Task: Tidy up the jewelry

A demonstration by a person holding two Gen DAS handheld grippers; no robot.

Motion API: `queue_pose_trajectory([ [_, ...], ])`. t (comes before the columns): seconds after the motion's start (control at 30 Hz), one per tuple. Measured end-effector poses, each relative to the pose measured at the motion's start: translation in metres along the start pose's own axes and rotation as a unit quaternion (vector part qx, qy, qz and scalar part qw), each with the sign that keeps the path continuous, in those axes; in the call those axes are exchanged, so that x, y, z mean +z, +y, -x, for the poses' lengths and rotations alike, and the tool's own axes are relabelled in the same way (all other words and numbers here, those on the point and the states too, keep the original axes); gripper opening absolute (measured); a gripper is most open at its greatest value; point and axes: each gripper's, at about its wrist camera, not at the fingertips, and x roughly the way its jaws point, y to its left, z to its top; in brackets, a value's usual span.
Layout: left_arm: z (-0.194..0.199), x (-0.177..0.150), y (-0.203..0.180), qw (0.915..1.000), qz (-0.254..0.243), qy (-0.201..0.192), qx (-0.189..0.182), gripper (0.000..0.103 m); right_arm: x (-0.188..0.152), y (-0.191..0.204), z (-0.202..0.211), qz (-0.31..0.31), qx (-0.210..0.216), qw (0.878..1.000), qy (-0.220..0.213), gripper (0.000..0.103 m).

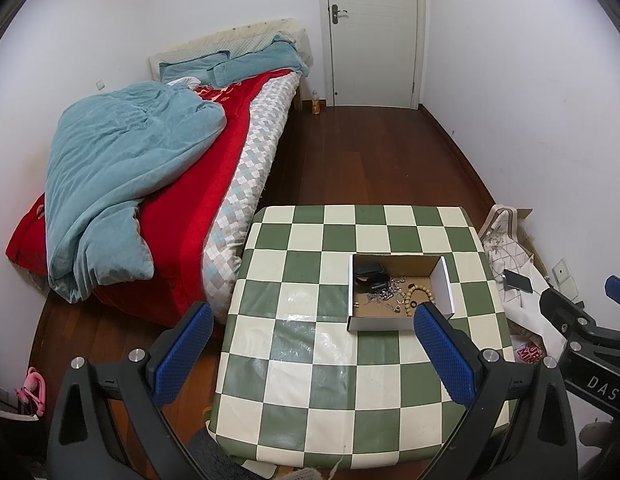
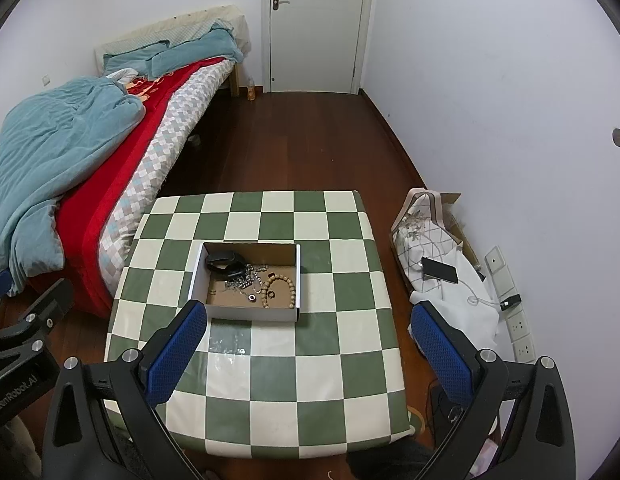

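Note:
A shallow cardboard box (image 1: 362,322) (image 2: 198,276) sits on the green-and-white checkered table (image 1: 310,360) (image 2: 342,344). Inside lie a black watch (image 1: 370,272) (image 2: 226,263), silver chains (image 1: 384,292) (image 2: 242,280), a wooden bead bracelet (image 1: 416,294) (image 2: 284,284) and small rings (image 2: 271,294). My left gripper (image 1: 314,312) is open and empty, held above the table's near side, its right finger by the box's front right corner. My right gripper (image 2: 310,312) is open and empty, above the table just in front of the box.
A bed (image 1: 182,184) (image 2: 90,168) with a teal duvet and red blanket stands left of the table. A bag with a phone (image 2: 440,270) on it lies on the floor to the right. A power strip (image 2: 518,320) lies along the right wall. A closed door (image 2: 318,24) is at the back.

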Motion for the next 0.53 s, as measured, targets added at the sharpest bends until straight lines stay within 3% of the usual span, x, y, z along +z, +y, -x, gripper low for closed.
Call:
queue_pose_trajectory([
  [0.53, 0.0013, -0.0009, 0.0056, 1.0, 0.003, -0.004, 0.004, 0.103, 0.0012, 0.0008, 0.0011, 0.002, -0.002, 1.0, 0.002, 0.103],
])
